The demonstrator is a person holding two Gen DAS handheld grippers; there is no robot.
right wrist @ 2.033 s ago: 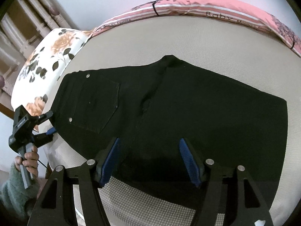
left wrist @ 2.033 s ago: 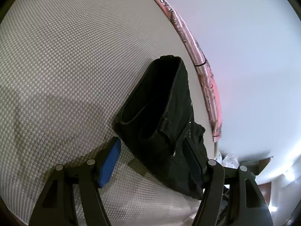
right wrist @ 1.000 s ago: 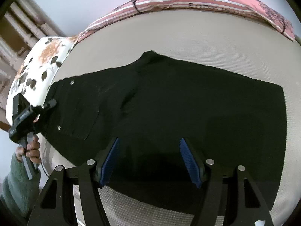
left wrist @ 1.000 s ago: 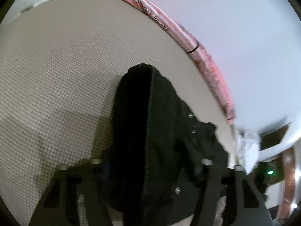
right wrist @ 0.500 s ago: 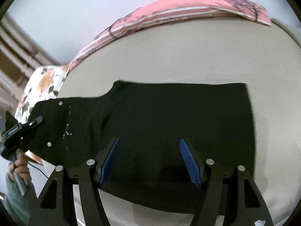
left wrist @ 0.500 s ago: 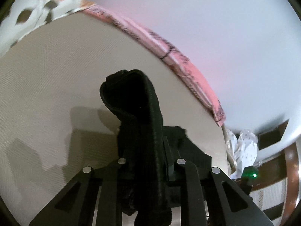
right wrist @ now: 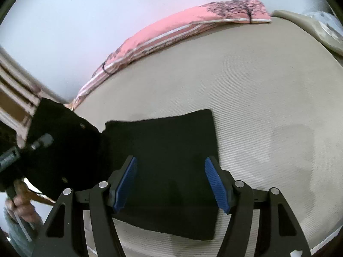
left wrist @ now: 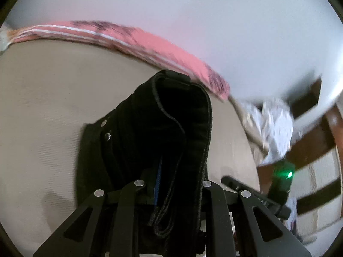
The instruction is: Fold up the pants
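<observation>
The black pants (right wrist: 171,167) are spread on a beige bed (right wrist: 268,107), one end lifted at the left. That waistband end is clamped in the left tongs (left wrist: 178,188), which are held up and pointed toward a pink pillow (left wrist: 150,42). The right tongs (right wrist: 170,184) are held low over the flat part, fingers spread apart, nothing gripped.

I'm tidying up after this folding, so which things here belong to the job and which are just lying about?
Part of the job:
black pants
left gripper, shut on the waistband
right gripper, open above the legs
mattress, the folding surface

Just lying about:
pink blanket
white patterned cloth
</observation>
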